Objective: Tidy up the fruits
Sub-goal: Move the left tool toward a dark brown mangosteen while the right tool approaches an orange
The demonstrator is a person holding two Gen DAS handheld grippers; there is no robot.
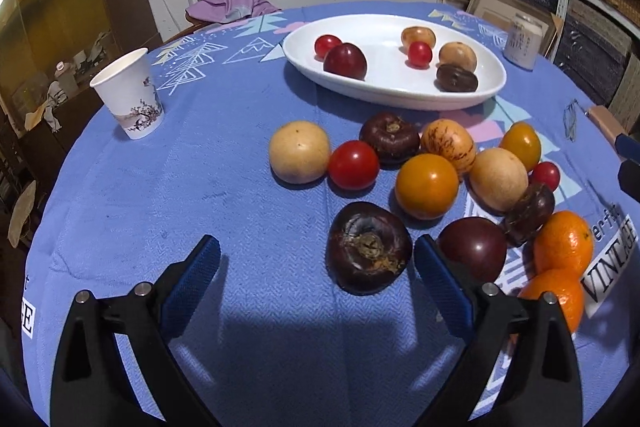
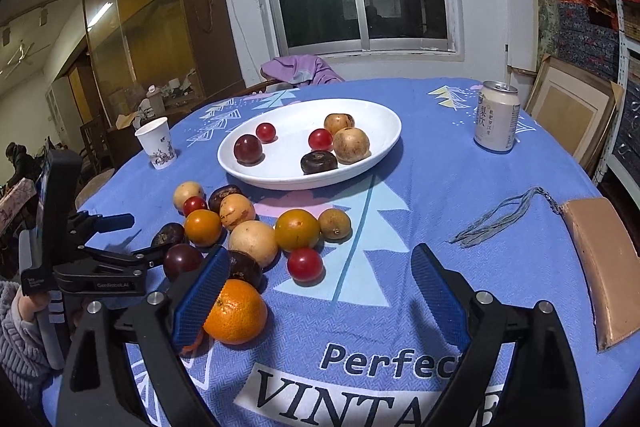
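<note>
A white oval plate [image 1: 384,87] [image 2: 376,163] at the far side of the blue cloth holds several small fruits. A pile of loose fruits lies in front of it. My left gripper [image 1: 318,261] is open, low over the cloth, with a dark brown fruit [image 1: 368,247] between its fingers, nearer the right one. A dark plum [image 1: 474,247] lies just outside the right finger. My right gripper [image 2: 320,275] is open and empty. An orange [image 2: 236,311] lies right beside its left finger and a red tomato [image 2: 305,264] lies ahead of it.
A paper cup [image 1: 130,95] [image 2: 158,143] stands at the left. A drink can [image 2: 496,117] [image 1: 524,43] stands at the right. A tan wallet with a tassel [image 2: 608,263] lies at the right edge. A purple cloth [image 2: 298,69] hangs on a chair behind the table.
</note>
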